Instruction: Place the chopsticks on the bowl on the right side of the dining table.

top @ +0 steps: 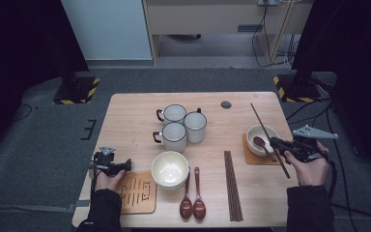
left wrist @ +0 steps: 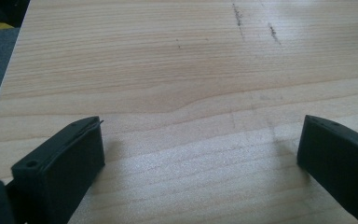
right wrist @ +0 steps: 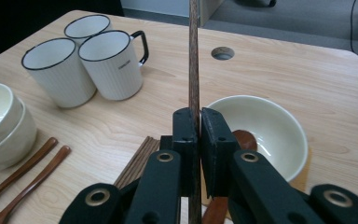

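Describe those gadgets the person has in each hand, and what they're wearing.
Each hand carries black tongs: the left tongs and right tongs have two flat, blocky black jaws on hinged arms with brass-coloured rivets. A grey three-cornered plate sits on top of each, and a black cable trails from the right one. The sleeves are dark.

Bare table left of the mugs lies open; chopsticks block the front right.
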`<action>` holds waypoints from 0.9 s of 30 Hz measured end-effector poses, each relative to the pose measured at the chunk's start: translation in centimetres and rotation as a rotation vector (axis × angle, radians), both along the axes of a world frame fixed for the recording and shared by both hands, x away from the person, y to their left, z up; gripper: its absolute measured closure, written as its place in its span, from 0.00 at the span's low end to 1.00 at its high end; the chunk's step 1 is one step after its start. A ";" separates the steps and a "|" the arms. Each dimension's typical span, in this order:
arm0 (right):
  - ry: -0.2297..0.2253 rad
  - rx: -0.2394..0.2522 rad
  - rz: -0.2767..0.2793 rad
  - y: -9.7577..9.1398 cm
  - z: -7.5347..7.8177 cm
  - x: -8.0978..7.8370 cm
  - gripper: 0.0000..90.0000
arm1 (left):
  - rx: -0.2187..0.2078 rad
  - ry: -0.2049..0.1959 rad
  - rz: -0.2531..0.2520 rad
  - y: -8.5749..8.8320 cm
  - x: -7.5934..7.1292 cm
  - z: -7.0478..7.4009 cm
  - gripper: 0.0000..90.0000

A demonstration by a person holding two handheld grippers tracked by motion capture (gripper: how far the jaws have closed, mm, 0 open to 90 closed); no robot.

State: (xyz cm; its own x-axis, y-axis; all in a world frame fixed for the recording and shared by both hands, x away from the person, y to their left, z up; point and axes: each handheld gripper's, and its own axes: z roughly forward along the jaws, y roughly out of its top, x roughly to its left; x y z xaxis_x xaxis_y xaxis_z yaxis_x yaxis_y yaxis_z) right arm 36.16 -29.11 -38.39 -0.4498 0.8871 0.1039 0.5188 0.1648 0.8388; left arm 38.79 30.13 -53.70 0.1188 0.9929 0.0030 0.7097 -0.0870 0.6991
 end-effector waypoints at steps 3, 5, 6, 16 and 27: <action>-0.009 -0.002 -0.003 -0.5 0.2 0.2 0.95 | 0.000 0.000 0.000 0.0 0.0 0.0 0.00; -0.010 0.000 -0.005 -0.7 0.4 0.4 0.95 | 0.000 0.000 0.000 0.0 0.0 0.0 0.00; -0.012 -0.002 -0.004 -0.9 0.4 0.5 0.95 | 0.000 0.000 0.000 0.0 0.0 0.0 0.00; -0.014 -0.023 0.000 -2.0 0.8 2.0 0.95 | 0.000 0.000 0.000 0.0 0.0 0.0 0.00; -0.007 -0.026 0.000 -3.0 0.2 4.0 0.95 | 0.000 0.000 0.000 0.0 0.0 0.0 0.00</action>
